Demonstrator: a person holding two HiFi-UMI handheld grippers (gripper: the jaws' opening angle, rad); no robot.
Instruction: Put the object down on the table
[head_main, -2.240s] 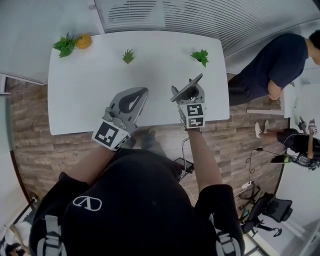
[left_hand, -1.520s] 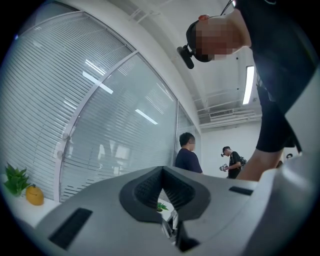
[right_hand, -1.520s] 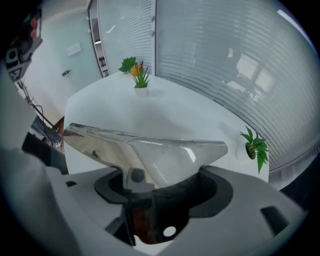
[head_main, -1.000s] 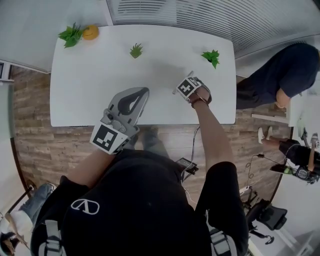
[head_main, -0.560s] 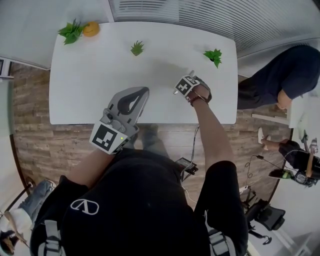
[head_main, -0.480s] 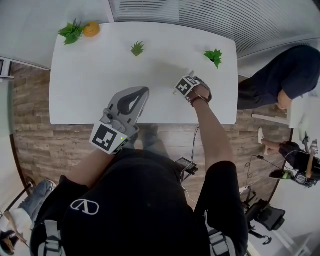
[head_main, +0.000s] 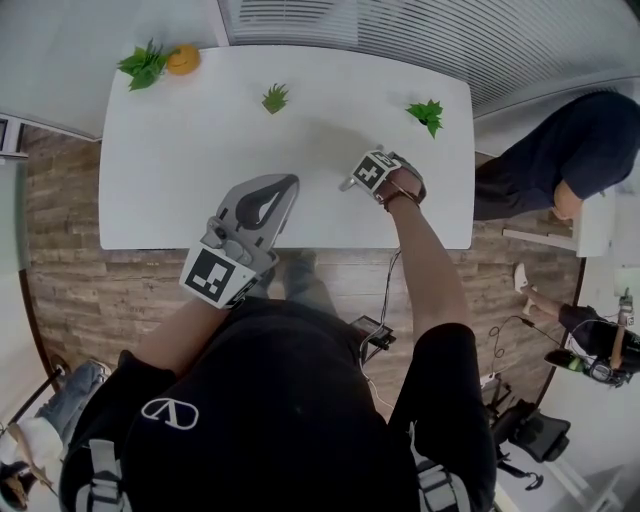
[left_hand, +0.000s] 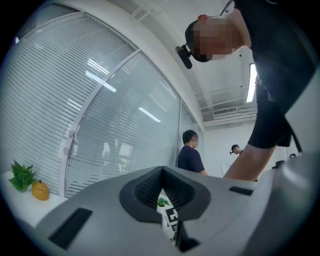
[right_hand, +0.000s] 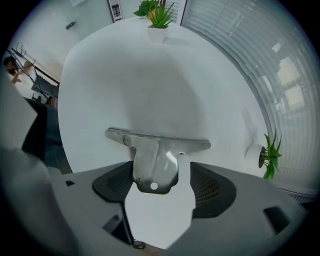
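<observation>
Between the opening jaws of the right hand-held gripper (right_hand: 161, 192) lies a flat metal piece (right_hand: 155, 155). Its wide bar is just ahead of the pads, and it seems to rest on the white desk (right_hand: 150, 85). The release is in hand. Next, I judge, this gripper must draw straight back without dragging the piece. The left hand-held gripper (left_hand: 165, 197) is closed and empty.

Office meeting space with glass walls.
A white table (head_main: 200, 150) carries small potted plants (head_main: 274, 98); slatted blinds (head_main: 400, 30) line the far glass partition, and an office chair (head_main: 530, 435) stands near right.
</observation>
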